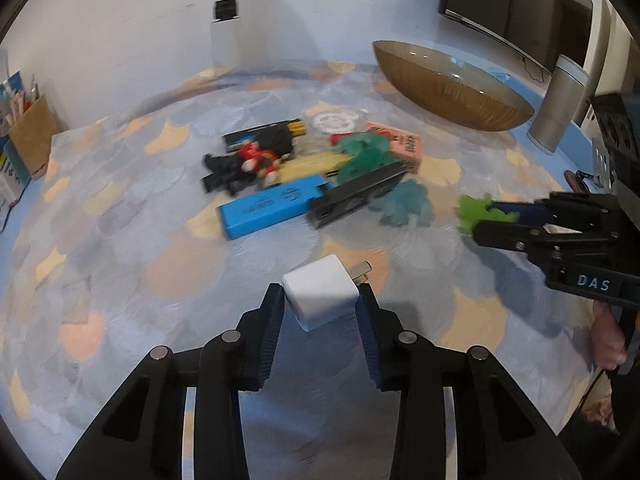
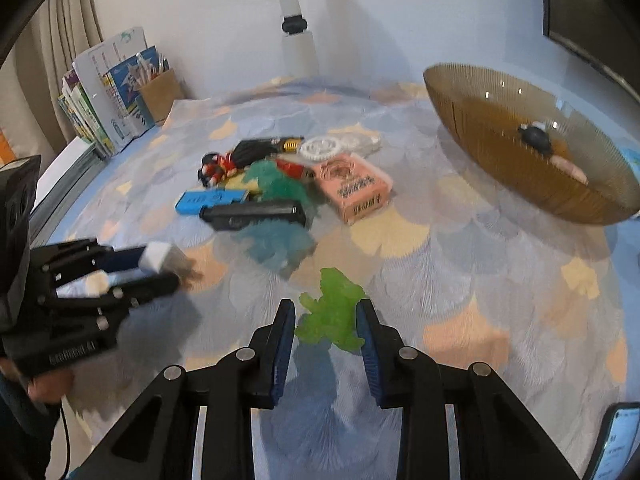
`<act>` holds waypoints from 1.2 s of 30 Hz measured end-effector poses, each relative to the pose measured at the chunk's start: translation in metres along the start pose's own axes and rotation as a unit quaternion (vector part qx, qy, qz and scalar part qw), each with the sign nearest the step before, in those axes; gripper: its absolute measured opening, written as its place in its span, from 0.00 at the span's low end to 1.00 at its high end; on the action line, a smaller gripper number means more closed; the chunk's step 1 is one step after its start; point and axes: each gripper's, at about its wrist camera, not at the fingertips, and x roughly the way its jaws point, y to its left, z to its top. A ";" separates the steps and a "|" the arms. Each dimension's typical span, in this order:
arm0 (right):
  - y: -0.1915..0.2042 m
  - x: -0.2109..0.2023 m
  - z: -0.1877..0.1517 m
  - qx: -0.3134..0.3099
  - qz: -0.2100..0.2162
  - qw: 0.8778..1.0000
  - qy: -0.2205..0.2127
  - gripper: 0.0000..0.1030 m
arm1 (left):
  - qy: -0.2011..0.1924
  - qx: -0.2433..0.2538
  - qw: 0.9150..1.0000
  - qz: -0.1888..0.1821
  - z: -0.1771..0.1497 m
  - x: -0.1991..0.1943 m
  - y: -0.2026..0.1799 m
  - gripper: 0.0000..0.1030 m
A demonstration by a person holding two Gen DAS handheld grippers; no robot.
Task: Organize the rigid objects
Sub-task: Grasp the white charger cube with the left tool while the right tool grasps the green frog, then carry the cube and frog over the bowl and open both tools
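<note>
My left gripper [image 1: 320,300] is shut on a white plug adapter [image 1: 318,296] and holds it above the patterned tablecloth; it also shows in the right wrist view [image 2: 158,258]. My right gripper [image 2: 326,320] is shut on a green soft toy [image 2: 332,310], also seen in the left wrist view [image 1: 476,210]. A pile lies mid-table: a blue box [image 1: 272,204], a black box [image 1: 356,196], a pink box [image 2: 354,188], a red doll [image 1: 258,160], white gears [image 2: 324,146] and teal soft toys [image 2: 276,240].
A large amber glass bowl [image 2: 500,136] stands at the back right and holds a dark round object [image 2: 534,136]. Books and a pen holder [image 2: 156,92] stand at the back left. A grey cylinder [image 1: 558,104] stands right of the bowl. A phone [image 2: 618,440] lies at the near right edge.
</note>
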 end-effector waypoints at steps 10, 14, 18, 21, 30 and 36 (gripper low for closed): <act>-0.022 -0.014 -0.007 0.009 -0.006 1.000 0.021 0.32 | 0.002 -0.035 0.998 0.042 -0.018 -0.012 0.041 0.69; -0.018 -0.011 -0.006 0.002 -0.002 1.000 0.027 0.48 | -0.001 -0.026 1.000 0.005 -0.012 -0.014 0.028 0.69; -0.013 -0.008 -0.013 -0.005 -0.003 1.000 0.030 0.52 | 0.004 -0.025 0.999 -0.025 -0.007 -0.008 0.008 0.70; -0.016 -0.010 -0.014 0.001 0.003 1.000 0.026 0.53 | 0.006 -0.035 0.999 -0.027 -0.006 -0.003 -0.001 0.70; -0.012 -0.005 -0.012 -0.001 -0.029 1.000 0.009 0.47 | -0.001 -0.098 0.995 0.009 -0.004 -0.004 0.021 0.70; -0.010 -0.006 -0.014 -0.016 -0.032 0.999 0.006 0.42 | 0.008 -0.110 0.994 0.021 -0.019 -0.016 0.044 0.69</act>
